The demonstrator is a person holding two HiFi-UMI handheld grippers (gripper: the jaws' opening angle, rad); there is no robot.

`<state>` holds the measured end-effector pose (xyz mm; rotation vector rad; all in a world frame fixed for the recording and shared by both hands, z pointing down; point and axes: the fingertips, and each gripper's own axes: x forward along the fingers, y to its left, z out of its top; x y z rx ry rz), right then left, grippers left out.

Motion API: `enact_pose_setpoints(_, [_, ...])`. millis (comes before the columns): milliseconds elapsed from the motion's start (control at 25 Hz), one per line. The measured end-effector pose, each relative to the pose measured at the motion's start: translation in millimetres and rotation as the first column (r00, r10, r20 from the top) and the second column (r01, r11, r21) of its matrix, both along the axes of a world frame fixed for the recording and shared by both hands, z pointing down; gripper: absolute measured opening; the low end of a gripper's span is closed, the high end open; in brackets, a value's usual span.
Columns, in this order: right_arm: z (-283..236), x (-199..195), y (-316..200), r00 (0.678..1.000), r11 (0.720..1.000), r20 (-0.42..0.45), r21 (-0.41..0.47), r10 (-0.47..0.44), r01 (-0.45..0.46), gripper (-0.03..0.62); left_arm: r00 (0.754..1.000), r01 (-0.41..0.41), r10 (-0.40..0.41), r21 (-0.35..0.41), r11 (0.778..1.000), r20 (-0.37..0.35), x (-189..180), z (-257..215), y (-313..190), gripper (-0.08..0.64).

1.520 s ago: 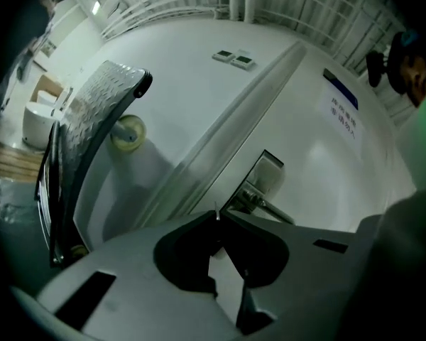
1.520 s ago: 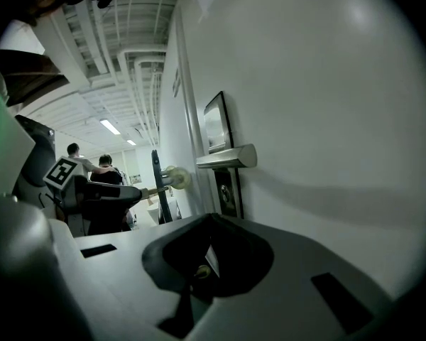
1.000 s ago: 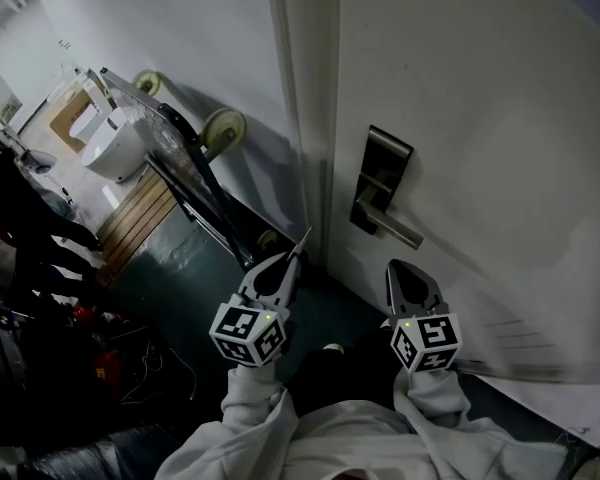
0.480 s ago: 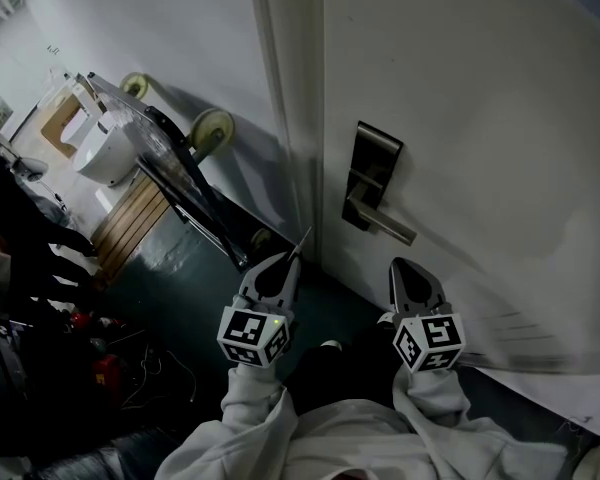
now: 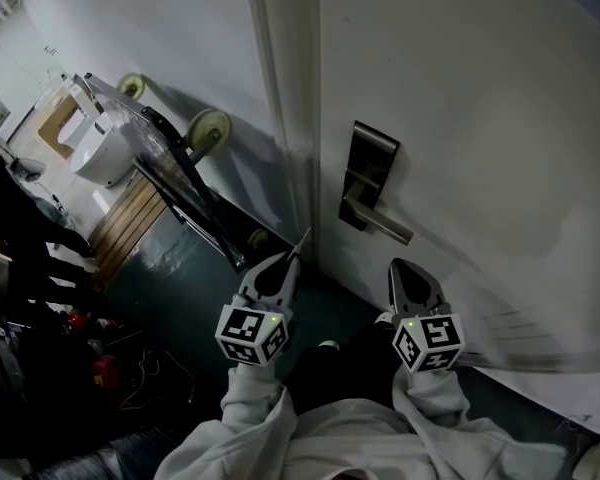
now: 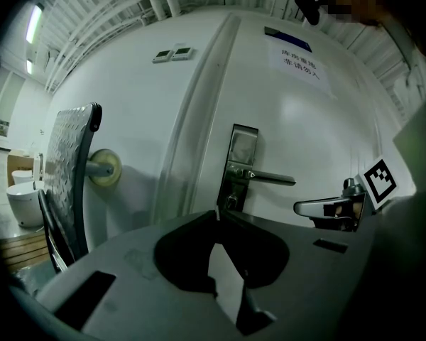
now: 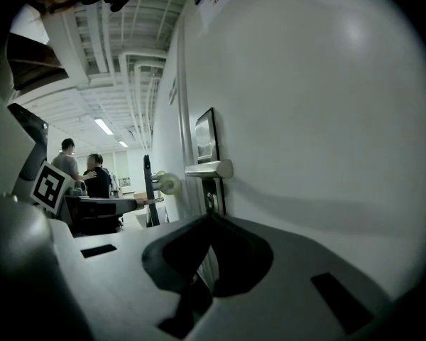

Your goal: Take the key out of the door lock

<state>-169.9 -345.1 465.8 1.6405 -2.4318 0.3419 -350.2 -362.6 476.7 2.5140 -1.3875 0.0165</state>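
My left gripper [image 5: 293, 258] [image 6: 217, 213] is shut on the key [image 5: 303, 241], a thin metal blade sticking out past its tips. The key [image 7: 150, 201] also shows in the right gripper view, clear of the door. The dark lock plate [image 5: 370, 173] [image 6: 240, 165] with its lever handle [image 5: 380, 226] [image 6: 266, 178] sits on the white door ahead of both grippers. The keyhole [image 6: 231, 202] lies below the lever, apart from the key. My right gripper [image 5: 398, 266] [image 7: 209, 215] is shut with nothing in it, below and right of the lever.
A hand truck with pale wheels [image 5: 212, 128] leans against the wall left of the door frame. A white toilet [image 5: 105, 148] and wooden slats [image 5: 135, 218] lie beyond it. People [image 7: 82, 172] stand farther left. A paper notice [image 6: 298, 59] hangs high on the door.
Both grippers keep their places and stay shut, the key still in the left one. The head view has shifted slightly, so the lock sits a little more left and higher.
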Motion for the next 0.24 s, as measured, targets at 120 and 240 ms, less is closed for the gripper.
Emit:
enact_pose_setpoints(120, [-1.0,-0.7,1.1,1.0,1.0,0.023,-0.006,0.0,0.0,0.051,1.0,-0.002,0.002,-0.004,1.0,0.0,0.8,0.8,0.4,0.026])
enact_pose_setpoints(240, [-2.0,-0.9,0.9,0.999,1.0,0.042,-0.006,0.0,0.001,0.051,1.0,-0.004,0.004,-0.005,1.0,0.004,1.8,1.6,0.0,0.026])
